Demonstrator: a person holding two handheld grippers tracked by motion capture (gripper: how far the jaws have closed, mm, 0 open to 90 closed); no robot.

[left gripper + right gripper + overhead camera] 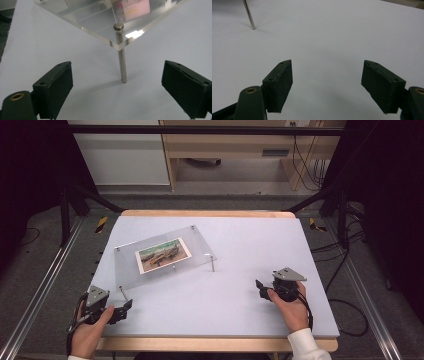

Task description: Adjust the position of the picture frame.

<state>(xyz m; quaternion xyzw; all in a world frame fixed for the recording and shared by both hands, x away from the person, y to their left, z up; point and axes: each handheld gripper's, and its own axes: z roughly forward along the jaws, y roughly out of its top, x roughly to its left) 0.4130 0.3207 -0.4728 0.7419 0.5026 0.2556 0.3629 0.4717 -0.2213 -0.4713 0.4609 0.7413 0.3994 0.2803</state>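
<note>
Here both claws gape wide, empty.

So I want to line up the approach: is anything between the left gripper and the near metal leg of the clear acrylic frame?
Nothing visible. The left gripper is open, and bare table lies between its jaws and the metal leg.

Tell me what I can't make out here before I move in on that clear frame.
- Photo under the clear panel: too small in the high view to read its subject.
- Same photo in the left gripper view: cut off by the top edge, washed out by reflections.
- Metal leg in the right gripper view: its top is cut off by the edge.
- Left gripper and right gripper: jaws apart, nothing between.
</note>
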